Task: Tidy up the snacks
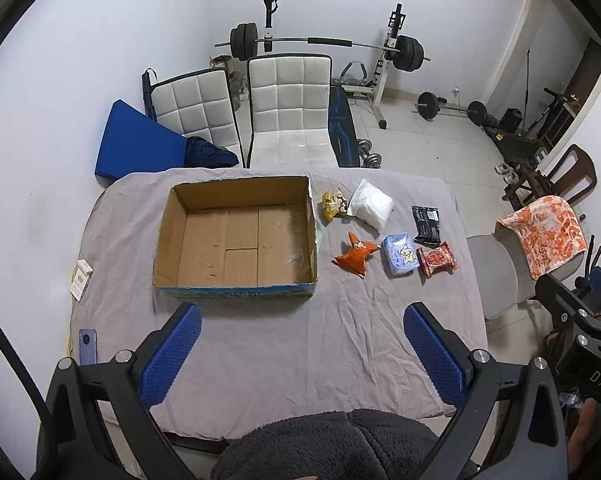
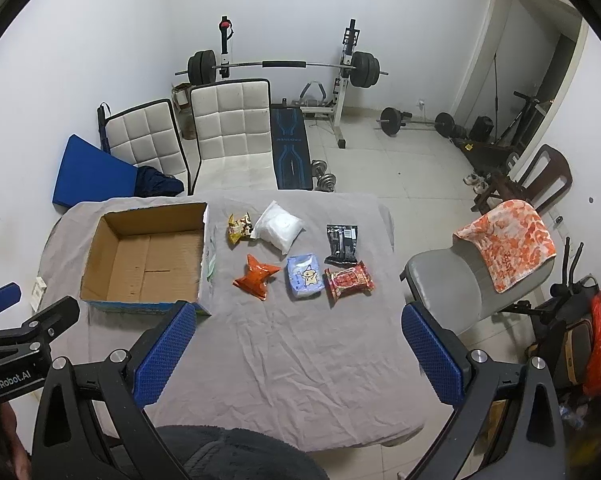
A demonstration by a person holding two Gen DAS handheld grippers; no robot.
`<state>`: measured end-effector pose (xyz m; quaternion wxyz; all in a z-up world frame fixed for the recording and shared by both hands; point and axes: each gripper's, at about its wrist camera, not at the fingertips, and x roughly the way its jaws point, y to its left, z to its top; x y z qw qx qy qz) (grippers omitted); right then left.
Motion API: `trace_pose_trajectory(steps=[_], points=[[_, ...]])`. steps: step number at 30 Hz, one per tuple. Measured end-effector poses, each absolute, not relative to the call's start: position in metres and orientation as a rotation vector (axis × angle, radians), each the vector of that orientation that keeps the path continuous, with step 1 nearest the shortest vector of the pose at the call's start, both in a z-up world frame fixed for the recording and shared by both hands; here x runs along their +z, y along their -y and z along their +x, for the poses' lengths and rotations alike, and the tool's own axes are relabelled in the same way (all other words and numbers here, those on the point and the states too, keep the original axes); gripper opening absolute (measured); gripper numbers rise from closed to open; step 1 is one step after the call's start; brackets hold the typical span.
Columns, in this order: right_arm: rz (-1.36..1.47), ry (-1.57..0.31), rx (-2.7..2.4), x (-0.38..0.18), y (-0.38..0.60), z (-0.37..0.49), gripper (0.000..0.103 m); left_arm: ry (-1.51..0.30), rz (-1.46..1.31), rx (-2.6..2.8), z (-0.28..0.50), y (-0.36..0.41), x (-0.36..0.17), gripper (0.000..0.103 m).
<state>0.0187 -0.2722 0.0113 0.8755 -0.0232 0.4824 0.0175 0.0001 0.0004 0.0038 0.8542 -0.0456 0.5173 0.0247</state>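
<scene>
The left gripper (image 1: 302,354) and right gripper (image 2: 298,354) both hang wide apart and hold nothing, above the grey cloth (image 1: 284,344). Six snack packs, like the orange one (image 2: 256,277), lie right of the empty cardboard box (image 1: 236,236)

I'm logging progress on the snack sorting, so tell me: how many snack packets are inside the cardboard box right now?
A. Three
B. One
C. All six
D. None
D. The cardboard box shows only its bare bottom, while all six packets, from the yellow packet to the red packet, lie on the cloth to its right.
</scene>
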Motion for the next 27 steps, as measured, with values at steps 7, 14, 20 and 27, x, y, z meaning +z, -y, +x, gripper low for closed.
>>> trace_pose_trajectory(steps=[7,14,20,27], points=[[-0.058,-1.005,0.038,0.0107,0.2712,0.0197,0.103,-1.085,-0.096,0.055,0.0004,-0.0017,0.0031,0.103],[-0.065,-1.003,0.040,0.0092,0.2709,0.0187,0.103,-1.083,-0.100,0.056,-0.0013,-0.0044,0.0011,0.103],[-0.068,-0.999,0.034,0.0102,0.2693,0.0171,0.103,-1.083,-0.097,0.058,-0.0005,-0.0039,0.0000,0.103],[-0.070,-1.003,0.034,0.0099,0.2693,0.0170,0.103,-1.089,-0.102,0.060,0.0011,-0.0049,-0.0002,0.103]])
